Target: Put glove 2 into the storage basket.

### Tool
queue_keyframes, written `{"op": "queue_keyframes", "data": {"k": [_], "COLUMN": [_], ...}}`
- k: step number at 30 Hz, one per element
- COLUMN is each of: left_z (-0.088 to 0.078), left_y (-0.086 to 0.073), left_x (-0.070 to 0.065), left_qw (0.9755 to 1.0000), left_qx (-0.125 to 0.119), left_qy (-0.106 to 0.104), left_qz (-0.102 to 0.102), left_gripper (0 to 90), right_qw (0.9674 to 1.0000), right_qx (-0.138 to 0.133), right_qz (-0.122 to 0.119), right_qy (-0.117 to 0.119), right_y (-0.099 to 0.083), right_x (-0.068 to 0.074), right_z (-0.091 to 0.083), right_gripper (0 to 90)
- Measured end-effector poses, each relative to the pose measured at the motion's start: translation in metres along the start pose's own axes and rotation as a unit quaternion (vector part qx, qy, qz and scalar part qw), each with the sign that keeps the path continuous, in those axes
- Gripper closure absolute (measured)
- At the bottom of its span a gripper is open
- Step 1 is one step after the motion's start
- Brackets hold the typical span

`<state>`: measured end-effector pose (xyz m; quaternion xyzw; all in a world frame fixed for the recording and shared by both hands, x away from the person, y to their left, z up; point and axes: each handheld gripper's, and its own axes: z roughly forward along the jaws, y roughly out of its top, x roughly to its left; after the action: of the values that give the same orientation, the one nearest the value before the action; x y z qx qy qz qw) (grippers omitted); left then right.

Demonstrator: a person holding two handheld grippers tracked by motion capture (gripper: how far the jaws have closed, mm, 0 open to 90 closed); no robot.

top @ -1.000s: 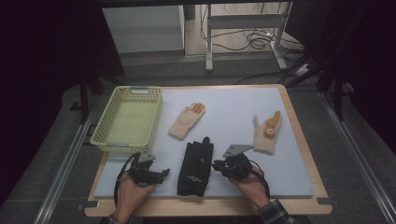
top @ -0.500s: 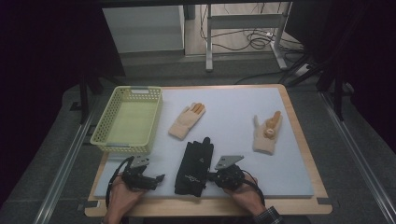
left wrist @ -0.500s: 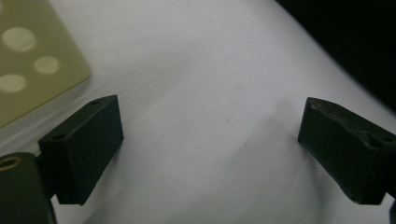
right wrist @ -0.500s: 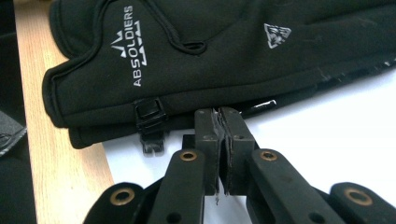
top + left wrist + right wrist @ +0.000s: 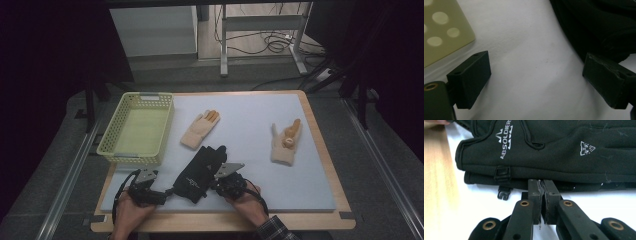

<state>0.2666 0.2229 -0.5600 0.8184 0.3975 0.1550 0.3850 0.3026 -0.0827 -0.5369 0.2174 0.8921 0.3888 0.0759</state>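
Two black gloves (image 5: 201,171) lie stacked on the white mat near the front edge; in the right gripper view they (image 5: 554,152) show white lettering and a small logo. My right gripper (image 5: 543,185) is shut, its tips right at the lower glove's edge, with nothing seen between the pads. In the high view it (image 5: 216,186) sits at the gloves' right side. My left gripper (image 5: 536,82) is open over bare mat, its jaws having just widened, and the black gloves (image 5: 599,27) lie just beyond its right jaw. From above it (image 5: 166,193) is at the gloves' lower left.
A yellow-green perforated basket (image 5: 112,142) stands at the left, its corner (image 5: 441,30) close to the left jaw. Two tan gloves (image 5: 200,129) (image 5: 285,142) lie farther back on the mat (image 5: 250,110). The wooden table rim (image 5: 436,170) runs beside the gloves.
The right hand has slid left and down until its shut tips reach the black gloves. The left hand has stayed nearly where it was.
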Motion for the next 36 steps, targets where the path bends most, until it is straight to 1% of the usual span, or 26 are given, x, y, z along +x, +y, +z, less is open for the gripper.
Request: {"op": "queue_keyframes", "data": {"k": [3,4,6,8,9,10,11,12,13,14,15,16,17,18,19,20,23,24,25,26,27,28,29,31,32,36], "left_z": [0.0,0.0,0.0,0.0,0.0,0.0,0.0,0.0,0.0,0.0,0.0,0.0,0.0,0.0,0.0,0.0,0.0,0.0,0.0,0.0,0.0,0.0,0.0,0.0,0.0,-0.001], "left_y": [0.0,0.0,0.0,0.0,0.0,0.0,0.0,0.0,0.0,0.001,0.001,0.001,0.001,0.001,0.001,0.001,0.001,0.001,0.001,0.001,0.001,0.001,0.001,0.001,0.001,0.002], "left_x": [0.0,0.0,0.0,0.0,0.0,0.0,0.0,0.0,0.0,0.0,0.0,0.0,0.0,0.0,0.0,0.0,0.0,0.0,0.0,0.0,0.0,0.001,0.001,0.001,0.001,0.0], "left_qw": [1.0,1.0,1.0,1.0,1.0,1.0,1.0,1.0,1.0,1.0,1.0,1.0,1.0,1.0,1.0,1.0,1.0,1.0,1.0,1.0,1.0,1.0,1.0,1.0,1.0,0.9999], "left_qx": [0.001,0.001,0.001,0.001,0.001,0.001,0.001,0.002,0.002,0.002,0.002,0.003,0.003,0.003,0.003,0.003,0.005,0.005,0.005,0.005,0.005,0.005,0.005,0.004,0.005,0.008], "left_qy": [-0.001,-0.001,-0.001,-0.001,-0.002,-0.002,-0.002,-0.002,-0.002,-0.002,-0.002,-0.002,-0.002,-0.002,-0.002,-0.003,-0.004,-0.004,-0.004,-0.003,-0.003,-0.004,-0.004,-0.005,-0.005,-0.004], "left_qz": [0.0,0.0,0.001,0.001,0.001,0.001,0.001,0.001,0.001,0.001,0.001,0.001,0.001,0.001,0.001,0.002,0.001,0.001,0.001,0.001,0.002,0.002,0.002,0.003,0.004,0.005], "left_gripper": [8.5,8.5,8.5,8.5,8.5,8.5,8.5,8.5,8.5,8.5,8.5,8.5,8.4,8.4,8.2,8.2,7.7,7.8,7.8,7.8,7.8,7.9,8.0,8.1,8.1,8.0], "right_qw": [1.0,1.0,0.9999,0.9998,0.9997,0.9997,0.9996,0.9992,0.9992,0.9981,0.9981,0.9975,0.9964,0.9942,0.9942,0.9934,0.9901,0.9883,0.9883,0.9876,0.9867,0.9857,0.9857,0.985,0.985,0.9852], "right_qx": [-0.004,-0.002,-0.001,0.006,0.004,0.004,0.003,0.001,0.001,-0.007,-0.007,-0.01,-0.012,-0.018,-0.018,-0.02,-0.022,-0.02,-0.02,-0.018,-0.015,-0.011,-0.011,-0.009,-0.006,-0.006], "right_qz": [-0.005,-0.009,-0.011,-0.018,-0.016,-0.016,-0.011,-0.004,-0.004,0.013,0.013,0.021,0.03,0.047,0.047,0.051,0.067,0.073,0.073,0.073,0.075,0.08,0.08,0.084,0.084,0.087], "right_qy": [0.0,0.001,0.001,-0.011,-0.021,-0.021,-0.025,-0.04,-0.04,-0.06,-0.06,-0.066,-0.079,-0.095,-0.095,-0.101,-0.122,-0.133,-0.133,-0.137,-0.143,-0.148,-0.148,-0.151,-0.151,-0.148], "right_y": [0.001,0.0,0.0,-0.002,-0.007,-0.007,-0.009,-0.015,-0.015,-0.024,-0.024,-0.027,-0.033,-0.041,-0.041,-0.044,-0.055,-0.061,-0.061,-0.063,-0.066,-0.071,-0.071,-0.075,-0.079,-0.079], "right_x": [-0.001,-0.001,-0.001,-0.001,-0.007,-0.007,-0.01,-0.019,-0.019,-0.032,-0.032,-0.036,-0.043,-0.054,-0.054,-0.057,-0.069,-0.075,-0.075,-0.077,-0.08,-0.084,-0.084,-0.087,-0.087,-0.088], "right_z": [0.002,0.001,-0.001,-0.006,-0.015,-0.015,-0.018,-0.029,-0.029,-0.043,-0.043,-0.047,-0.055,-0.067,-0.067,-0.071,-0.086,-0.092,-0.092,-0.094,-0.097,-0.1,-0.1,-0.099,-0.096,-0.096], "right_gripper": [84.1,79.5,77.9,75.6,73.3,73.3,72.4,71.2,71.2,69.5,69.5,68.4,67.3,65.3,65.3,64.0,58.8,54.5,54.5,52.4,49.3,43.5,43.5,37.8,34.6,32.2]}}
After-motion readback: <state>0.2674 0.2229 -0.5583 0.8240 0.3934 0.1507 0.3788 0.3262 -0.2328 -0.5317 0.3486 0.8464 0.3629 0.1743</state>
